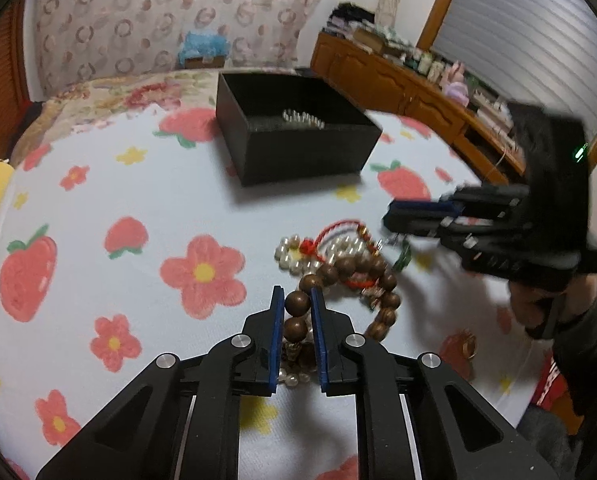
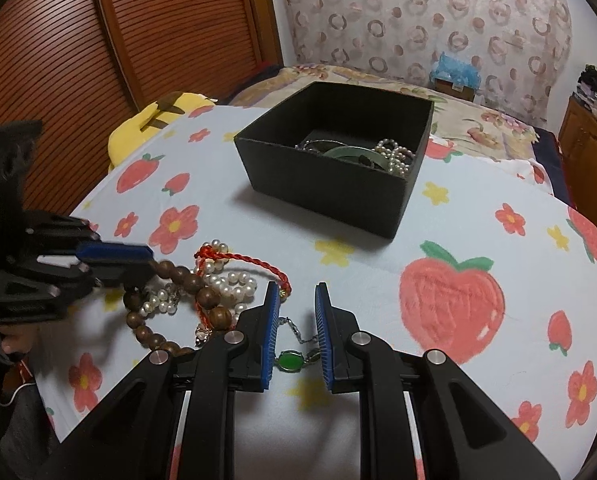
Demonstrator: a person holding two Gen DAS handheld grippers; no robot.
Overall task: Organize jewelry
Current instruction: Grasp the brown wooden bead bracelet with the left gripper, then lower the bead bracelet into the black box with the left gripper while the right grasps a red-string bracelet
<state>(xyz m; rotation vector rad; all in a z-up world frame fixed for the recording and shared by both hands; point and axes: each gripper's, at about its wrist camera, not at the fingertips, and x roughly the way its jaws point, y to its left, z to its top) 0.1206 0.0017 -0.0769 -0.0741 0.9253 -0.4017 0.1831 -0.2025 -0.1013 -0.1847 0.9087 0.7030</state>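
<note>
A pile of jewelry lies on the strawberry-print cloth: a brown wooden bead bracelet point(image 1: 340, 270), white pearls point(image 1: 298, 254) and a red cord point(image 1: 338, 228). My left gripper point(image 1: 297, 300) is shut on the wooden bead bracelet, with one bead between its blue pads. It also shows in the right wrist view point(image 2: 114, 258). My right gripper point(image 2: 297, 300) is open over a silver chain with a green stone point(image 2: 290, 360), which lies between its fingers. The black box point(image 2: 338, 188) behind holds pearls point(image 2: 396, 156) and a green bangle point(image 2: 348, 152).
The black box point(image 1: 298, 148) stands at the middle back of the cloth. A yellow cushion point(image 2: 158, 116) lies at the cloth's far left edge. A wooden cabinet point(image 1: 410, 92) with clutter runs along the right. A small ring point(image 1: 468, 346) lies near the person's hand.
</note>
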